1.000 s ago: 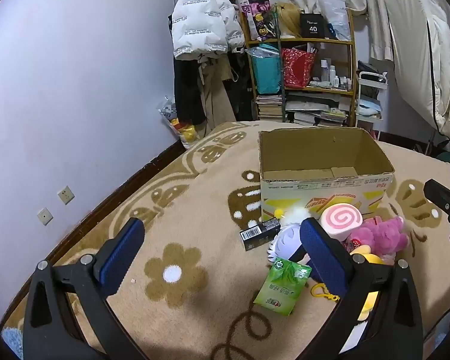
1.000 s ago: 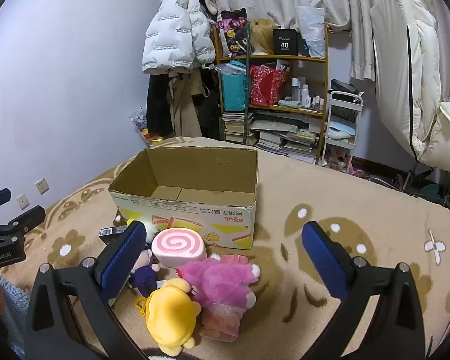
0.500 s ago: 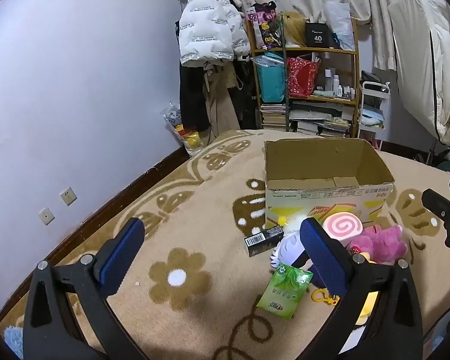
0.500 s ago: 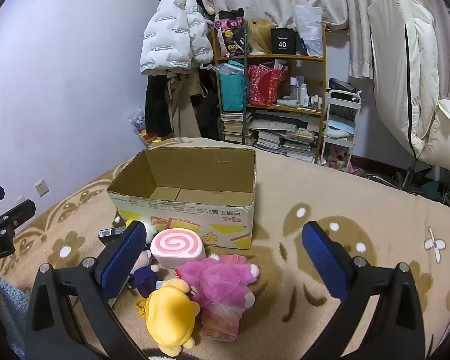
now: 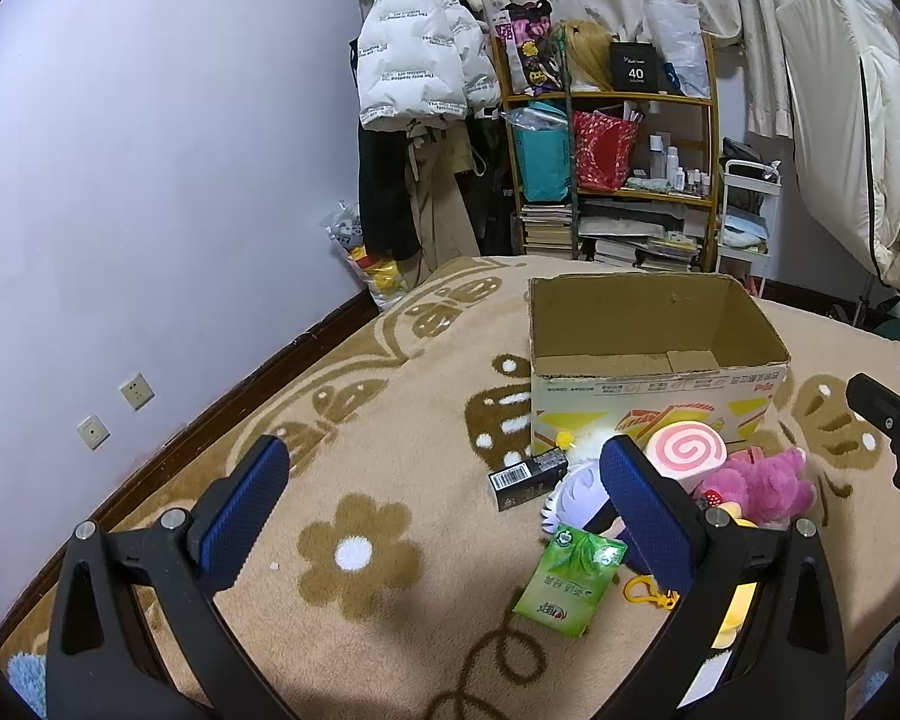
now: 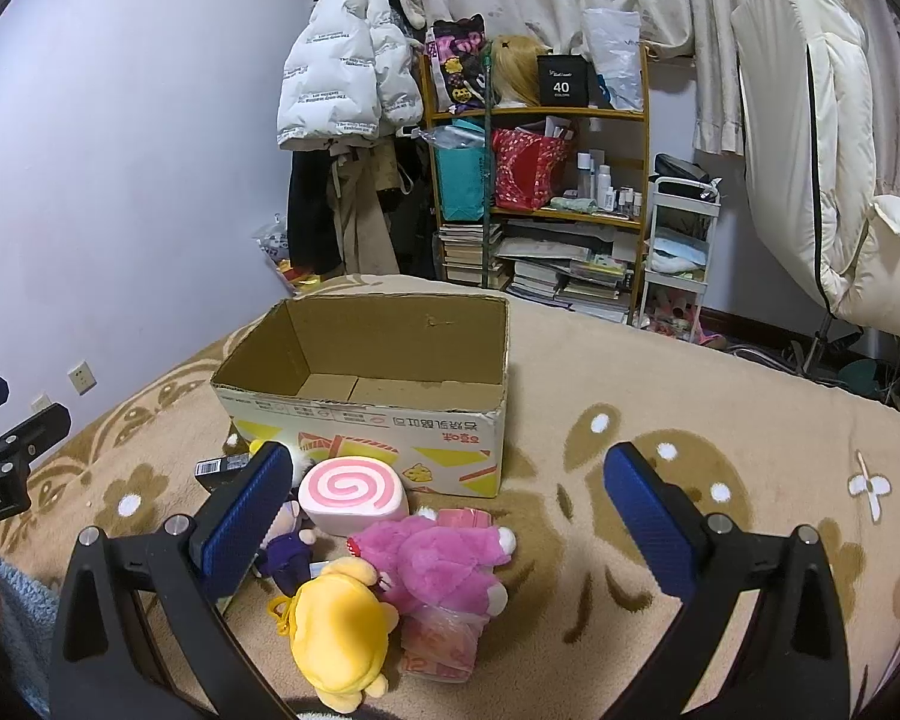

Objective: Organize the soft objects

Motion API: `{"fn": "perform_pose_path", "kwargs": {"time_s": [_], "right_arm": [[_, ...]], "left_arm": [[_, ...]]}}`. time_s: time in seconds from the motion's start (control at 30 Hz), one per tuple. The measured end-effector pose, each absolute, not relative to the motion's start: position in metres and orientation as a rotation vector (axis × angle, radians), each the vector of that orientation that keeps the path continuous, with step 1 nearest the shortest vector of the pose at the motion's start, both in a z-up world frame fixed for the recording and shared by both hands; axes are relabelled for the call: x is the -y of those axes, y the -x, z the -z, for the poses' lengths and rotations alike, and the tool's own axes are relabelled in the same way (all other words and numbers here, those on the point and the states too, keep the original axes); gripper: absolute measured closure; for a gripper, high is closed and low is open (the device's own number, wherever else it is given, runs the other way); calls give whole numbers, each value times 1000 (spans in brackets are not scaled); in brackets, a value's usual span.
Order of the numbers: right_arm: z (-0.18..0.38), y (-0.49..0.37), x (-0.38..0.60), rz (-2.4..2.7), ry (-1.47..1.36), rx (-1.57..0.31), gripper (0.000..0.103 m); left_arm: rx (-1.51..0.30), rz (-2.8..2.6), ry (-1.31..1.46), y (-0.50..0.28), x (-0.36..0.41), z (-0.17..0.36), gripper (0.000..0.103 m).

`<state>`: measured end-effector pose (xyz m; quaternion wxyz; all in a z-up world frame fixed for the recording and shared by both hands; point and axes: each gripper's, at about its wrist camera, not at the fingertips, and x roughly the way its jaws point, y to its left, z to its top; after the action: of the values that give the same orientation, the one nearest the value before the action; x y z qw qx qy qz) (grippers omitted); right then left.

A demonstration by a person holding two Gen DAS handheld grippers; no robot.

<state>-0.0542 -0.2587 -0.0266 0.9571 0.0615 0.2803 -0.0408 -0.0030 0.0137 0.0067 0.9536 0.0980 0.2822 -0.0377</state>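
Right wrist view: right gripper [image 6: 450, 516] hung wide open, empty, above pink plush bear [image 6: 435, 561] beside open brown cardboard box [image 6: 384, 414].
Left gripper [image 5: 444, 510]: open, empty.
Advice: pinch bear's body squarely.

Toys [image 6: 432, 564] lie heaped on the blanket [image 6: 660, 384] before an open box [image 6: 378, 402], shelves [image 6: 546, 180] standing behind.

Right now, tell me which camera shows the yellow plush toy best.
The right wrist view: the yellow plush toy lies whole and unblocked between the open fingers of the right claw. In the left wrist view only a yellow sliver shows, behind a finger of the left claw.
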Motion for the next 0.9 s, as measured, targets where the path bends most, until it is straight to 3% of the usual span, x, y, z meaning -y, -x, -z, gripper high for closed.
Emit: {"fn": "perform_pose_path", "kwargs": {"time_s": [0.9], "right_arm": [[28, 54, 259, 82, -129, -570, 0]], "left_arm": [[-574, 76, -199, 2, -15, -7, 1]]}}
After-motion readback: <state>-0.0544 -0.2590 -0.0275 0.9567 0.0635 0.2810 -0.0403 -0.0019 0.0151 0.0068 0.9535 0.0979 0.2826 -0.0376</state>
